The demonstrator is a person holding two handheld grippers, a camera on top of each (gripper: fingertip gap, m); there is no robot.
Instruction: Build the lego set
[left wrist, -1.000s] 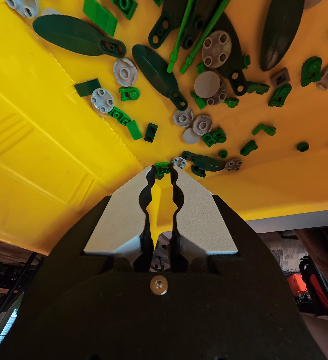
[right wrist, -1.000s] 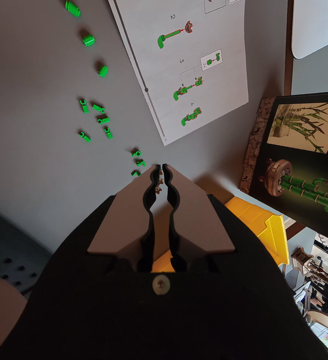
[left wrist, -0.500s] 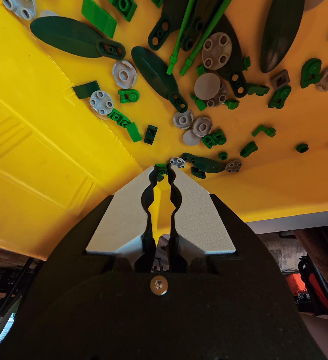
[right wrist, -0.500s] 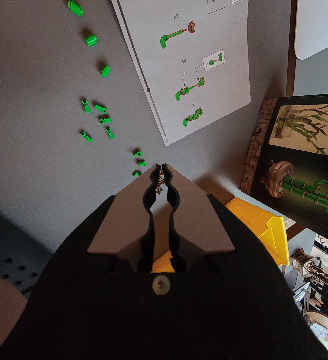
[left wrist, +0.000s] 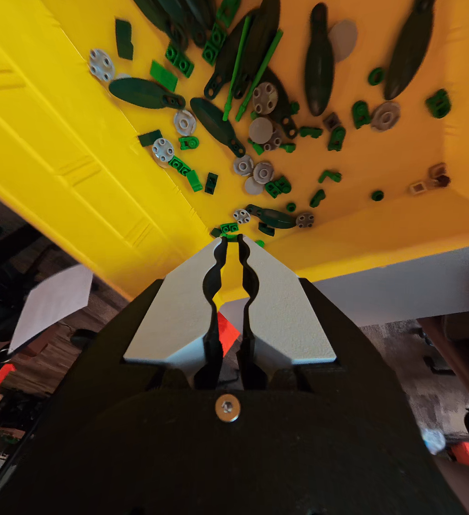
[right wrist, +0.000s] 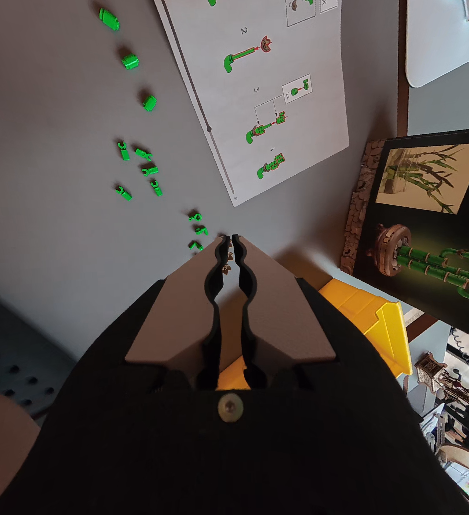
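The left gripper [left wrist: 231,237] has its tips pinched on a small bright green piece [left wrist: 230,236], with only a narrow gap between the jaws. It sits at the near corner of the yellow bin [left wrist: 69,156], just above the bin's floor. Right beyond the tips lies a green two-stud plate [left wrist: 229,228], then a small grey round plate [left wrist: 241,216] touching a dark green leaf [left wrist: 272,217]. Further into the bin the pieces lie scattered: more grey round plates, green clips and brackets, two bright green bars [left wrist: 251,75] and several long dark leaves.

The right gripper [right wrist: 230,237] hangs over the grey tabletop [right wrist: 46,195] with its jaws nearly closed and nothing visibly between the tips. A few small brownish pieces [right wrist: 226,268] show on the tabletop through the gap between the fingers. To its left lie three green hooked pieces [right wrist: 198,230], then a cluster of green clips [right wrist: 140,170], then a row of three round green bricks [right wrist: 129,62]. The instruction sheet [right wrist: 297,133] lies ahead, the set's dark box [right wrist: 422,250] to the right, and a yellow bin corner [right wrist: 378,323] just below it.
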